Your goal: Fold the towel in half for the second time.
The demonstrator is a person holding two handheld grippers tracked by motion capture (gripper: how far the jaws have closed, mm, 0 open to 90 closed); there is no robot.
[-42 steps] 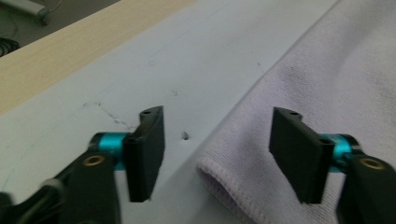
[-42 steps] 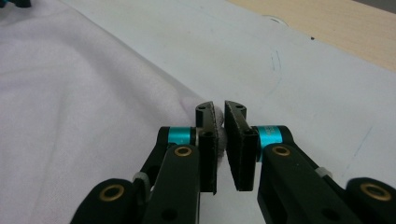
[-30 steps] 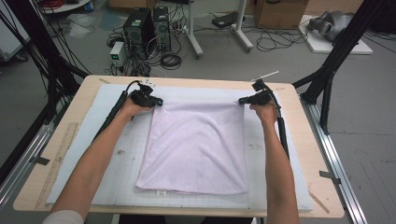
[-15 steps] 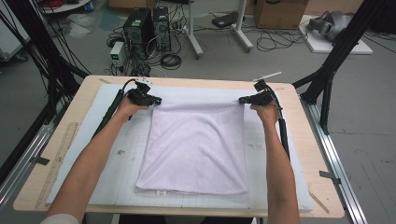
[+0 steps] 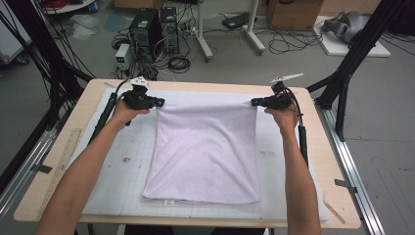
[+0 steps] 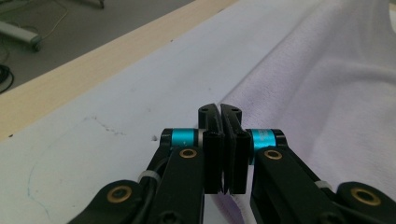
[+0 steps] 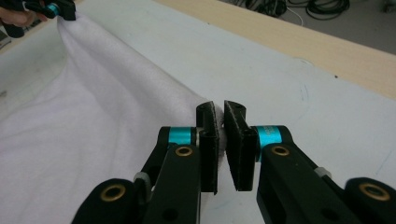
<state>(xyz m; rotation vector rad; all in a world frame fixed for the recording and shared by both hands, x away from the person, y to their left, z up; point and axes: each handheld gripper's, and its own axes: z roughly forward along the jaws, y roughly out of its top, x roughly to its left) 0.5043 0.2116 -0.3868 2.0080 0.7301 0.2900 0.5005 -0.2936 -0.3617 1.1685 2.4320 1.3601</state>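
Pale lilac towel lies flat mid-tabletop on white mat, near edge toward person, far edge raised and stretched taut between both tools. Left hand-held gripper clamped tight on far-left corner; right hand-held gripper pinching far-right corner, cloth visible between pads. Step in hand, by my reading: lifting far edge for fold. Next move likely calls for carrying both corners evenly toward near edge, keeping tension equal, lowering corners onto near corners before releasing.
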